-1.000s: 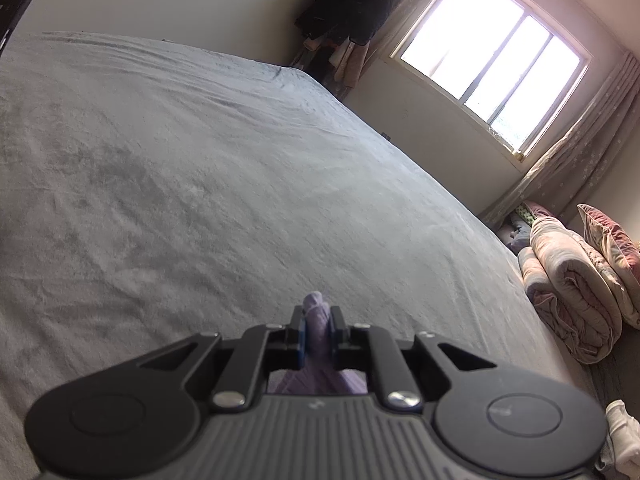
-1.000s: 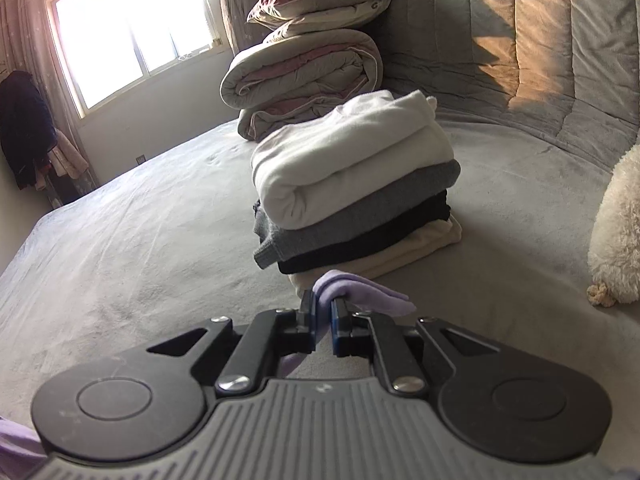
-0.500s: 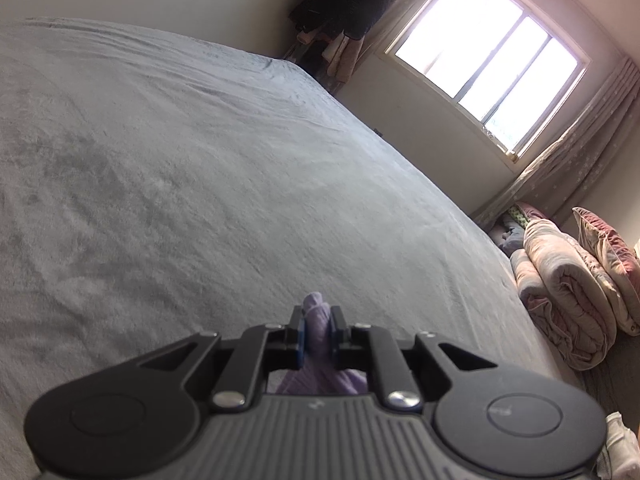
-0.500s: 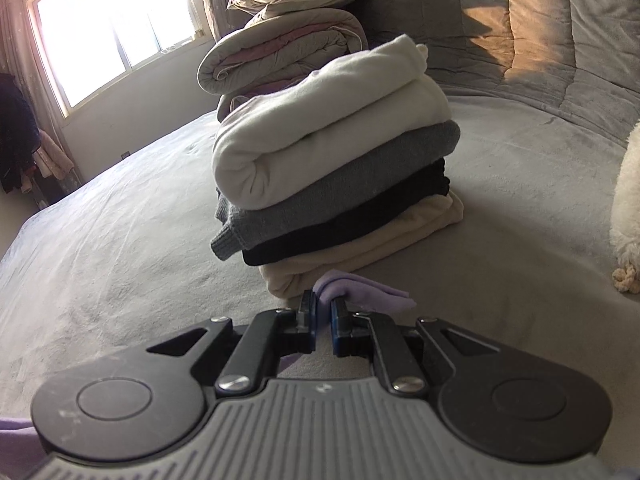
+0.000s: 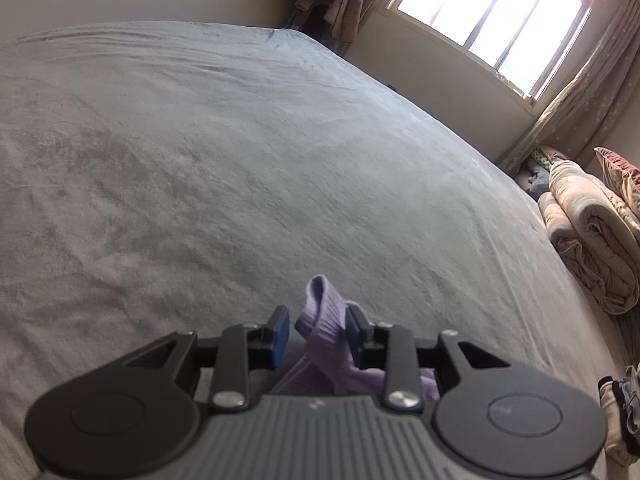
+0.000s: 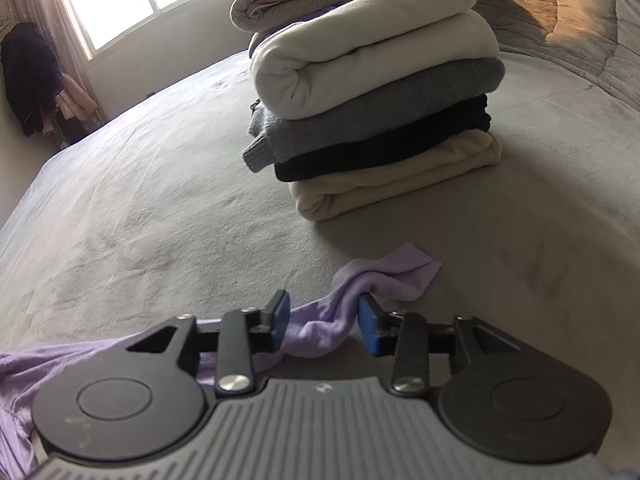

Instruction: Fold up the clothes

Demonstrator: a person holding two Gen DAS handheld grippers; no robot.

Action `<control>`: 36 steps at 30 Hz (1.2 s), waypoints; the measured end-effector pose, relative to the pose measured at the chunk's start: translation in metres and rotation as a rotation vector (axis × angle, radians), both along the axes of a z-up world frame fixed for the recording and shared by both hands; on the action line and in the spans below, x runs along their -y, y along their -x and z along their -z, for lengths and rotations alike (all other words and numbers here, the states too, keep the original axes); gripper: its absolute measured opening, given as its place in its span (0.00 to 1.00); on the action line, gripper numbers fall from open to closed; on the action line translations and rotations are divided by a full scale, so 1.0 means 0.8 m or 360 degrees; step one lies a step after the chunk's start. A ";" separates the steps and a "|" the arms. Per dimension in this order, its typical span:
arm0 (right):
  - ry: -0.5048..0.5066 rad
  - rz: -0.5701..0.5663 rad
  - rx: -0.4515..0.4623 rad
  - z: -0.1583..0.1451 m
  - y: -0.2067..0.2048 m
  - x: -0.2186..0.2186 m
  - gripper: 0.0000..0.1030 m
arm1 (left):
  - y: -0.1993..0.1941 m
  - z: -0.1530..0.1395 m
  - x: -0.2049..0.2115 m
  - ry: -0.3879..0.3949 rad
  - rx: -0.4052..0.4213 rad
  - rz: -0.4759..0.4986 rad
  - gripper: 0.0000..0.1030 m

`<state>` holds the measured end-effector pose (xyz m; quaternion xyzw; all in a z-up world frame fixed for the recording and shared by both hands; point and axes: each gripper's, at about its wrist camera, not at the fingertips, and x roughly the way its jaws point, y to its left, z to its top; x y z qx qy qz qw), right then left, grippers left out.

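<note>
Both claws stand released. Left claw [image 5: 316,334]: jaws apart, lilac garment [image 5: 326,320] loose between them, leaning on one finger. Right claw [image 6: 324,322]: jaws apart, the garment's bunched corner lying between them on the grey bed [image 6: 160,208], near the folded clothes stack [image 6: 376,92].

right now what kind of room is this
Most likely a bedroom: a wide bed with a grey cover, rolled quilts by a curtained window, and a stack of folded clothes on the bed.
</note>
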<state>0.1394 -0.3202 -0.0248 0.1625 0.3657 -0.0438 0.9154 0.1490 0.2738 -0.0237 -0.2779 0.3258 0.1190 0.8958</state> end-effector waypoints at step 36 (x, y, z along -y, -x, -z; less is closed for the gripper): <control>-0.0030 -0.0642 -0.0332 0.026 0.134 -0.151 0.07 | 0.102 0.037 -0.009 0.0398 -0.0052 -0.0125 0.06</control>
